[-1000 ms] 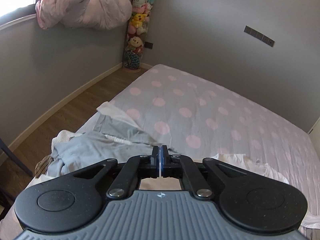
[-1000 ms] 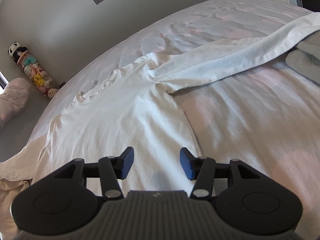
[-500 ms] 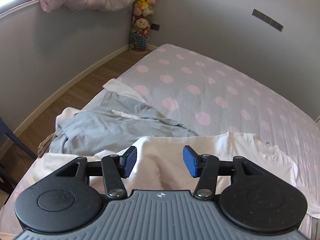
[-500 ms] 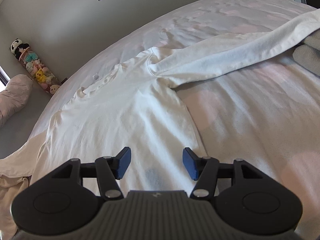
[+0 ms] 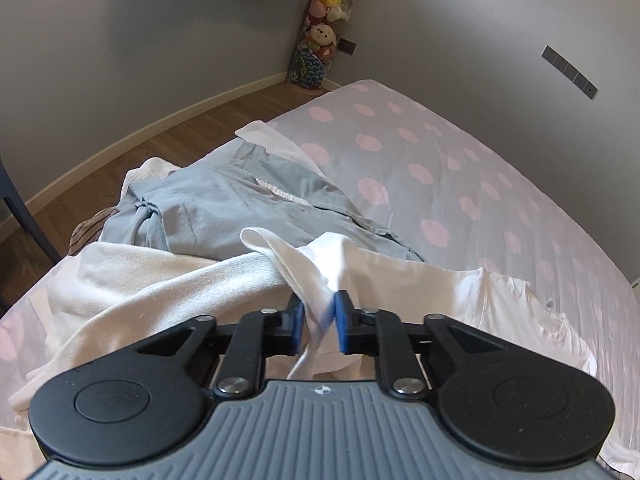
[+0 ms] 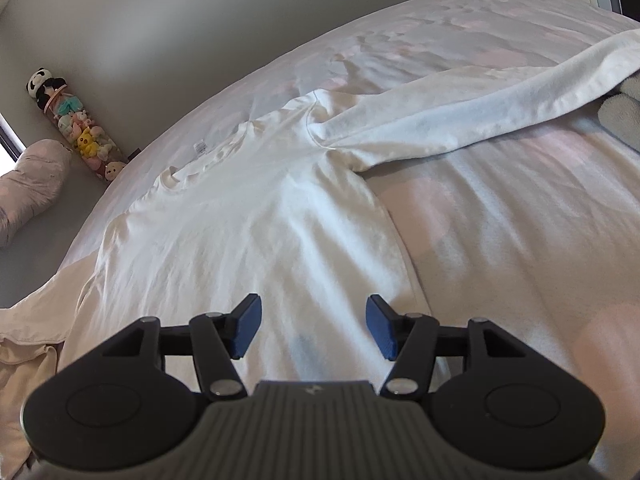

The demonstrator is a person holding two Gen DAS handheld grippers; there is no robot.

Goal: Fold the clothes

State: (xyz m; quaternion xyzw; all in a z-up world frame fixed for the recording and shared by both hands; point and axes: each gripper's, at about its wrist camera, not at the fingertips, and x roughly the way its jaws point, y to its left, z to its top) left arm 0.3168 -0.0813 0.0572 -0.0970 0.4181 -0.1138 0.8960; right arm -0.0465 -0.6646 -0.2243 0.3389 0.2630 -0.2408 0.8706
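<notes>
A white long-sleeved shirt (image 6: 248, 236) lies spread on the polka-dot bed, collar away from me. My left gripper (image 5: 318, 318) is shut on a bunched fold of the white shirt (image 5: 440, 292) at its left side, lifting it slightly. My right gripper (image 6: 312, 326) is open and empty, hovering just above the shirt's lower body. The right sleeve (image 6: 460, 108) stretches away to the right.
A grey garment (image 5: 224, 208) and a cream towel (image 5: 140, 276) lie piled at the bed's left edge. A grey fuzzy item (image 6: 624, 116) sits at the far right. A tube of plush toys (image 5: 324, 20) stands in the corner by the wall.
My left gripper opened half a second ago, dropped toward the shirt and has now shut on a fold of it. The right gripper stayed open and barely moved.
</notes>
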